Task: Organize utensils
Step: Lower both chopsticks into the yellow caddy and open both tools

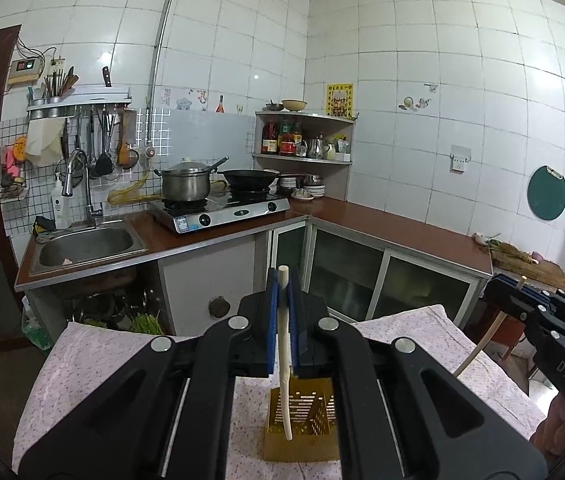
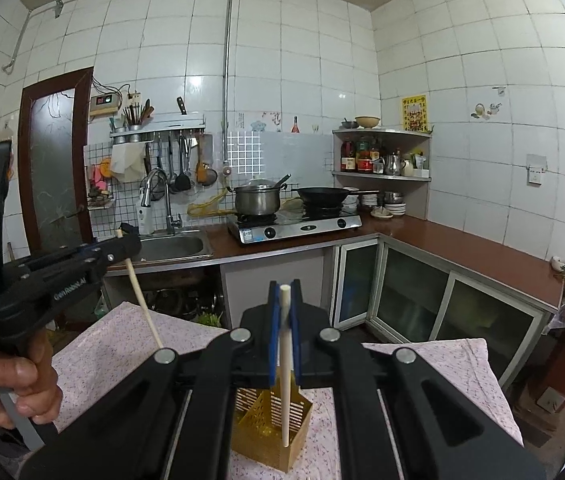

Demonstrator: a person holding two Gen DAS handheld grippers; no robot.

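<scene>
Both grippers, left and right, marked "DAS", pinch white chopsticks above gold holder.

White-tiled walls, brown L-shaped counter, steel sink, dark door.

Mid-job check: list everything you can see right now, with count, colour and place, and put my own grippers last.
chopsticks: 2, cream; one in the left gripper, one in the right, both hanging over the holder
utensil holder: 1, gold, perforated; on the cloth, below the grippers
cloth: 1, pink speckled; covering the near table
pot: 1, steel, lidded; left burner
wok: 1, black; right burner
gas stove: 1, steel; brown counter
sink: 1, steel; left of the stove
corner shelf: 1, grey; bottles on it
round board: 1, green; right wall
left gripper: black, blue pads, shut on a chopstick
right gripper: same, shut on a chopstick
</scene>
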